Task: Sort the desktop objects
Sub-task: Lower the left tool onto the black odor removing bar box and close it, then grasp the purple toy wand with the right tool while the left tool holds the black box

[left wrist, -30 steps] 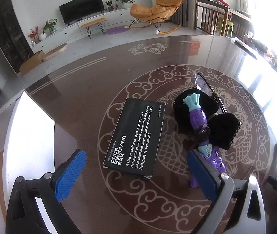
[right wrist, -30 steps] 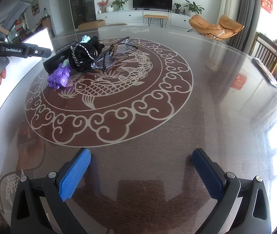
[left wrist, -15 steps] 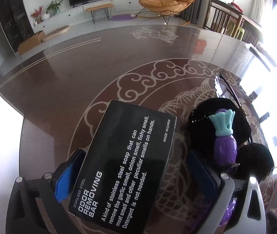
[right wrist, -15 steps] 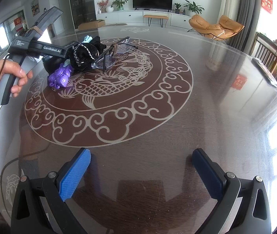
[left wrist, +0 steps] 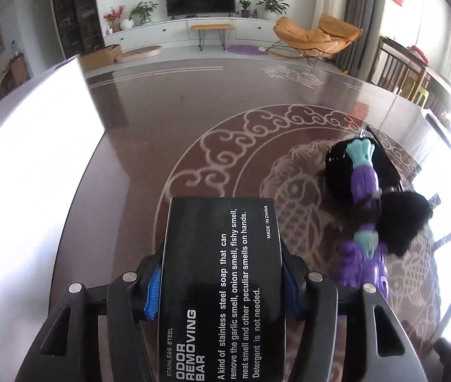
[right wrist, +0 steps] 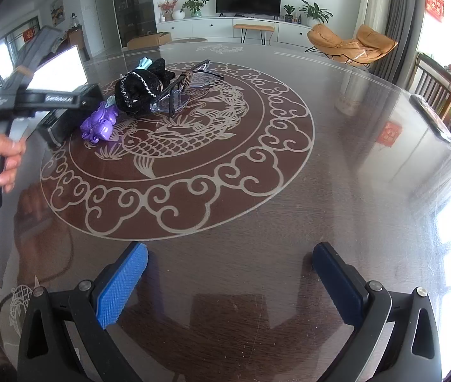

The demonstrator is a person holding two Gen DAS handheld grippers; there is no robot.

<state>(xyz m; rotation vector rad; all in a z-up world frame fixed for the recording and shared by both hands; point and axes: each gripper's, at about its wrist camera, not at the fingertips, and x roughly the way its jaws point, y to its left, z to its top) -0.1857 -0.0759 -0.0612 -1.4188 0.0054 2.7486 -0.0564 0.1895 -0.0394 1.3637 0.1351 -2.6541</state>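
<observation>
- The left gripper (left wrist: 220,286) has its jaws closing on a black box (left wrist: 222,286) printed with white text reading "ODOR REMOVING BAR"; the blue pads (left wrist: 153,289) sit against the box's two long sides, so it is grasped.
- The box lies flat at the left side of the desk (left wrist: 149,146), just inside the pale cloud border of the round fish pattern set into the dark surface.
- To the right of the box, near but apart from it, is a small heap: a purple toy (left wrist: 360,264) with pale teal parts lying over a black furry pouch (left wrist: 397,219).
- In the right wrist view the same heap sits at the far left of the pattern, with a pair of clear glasses (right wrist: 181,95) leaning against the black pouch and the purple toy in front of it.
- A hand (right wrist: 6,156) grips the left tool's grey handle at the left edge of that view, a black cable hanging below it.
- The right gripper (right wrist: 230,280) hovers over bare desk near the front edge, well apart from the heap, its jaws spread wide with nothing between them.
- A white board (left wrist: 25,178) lies along the desk's left edge, beside the box.
</observation>
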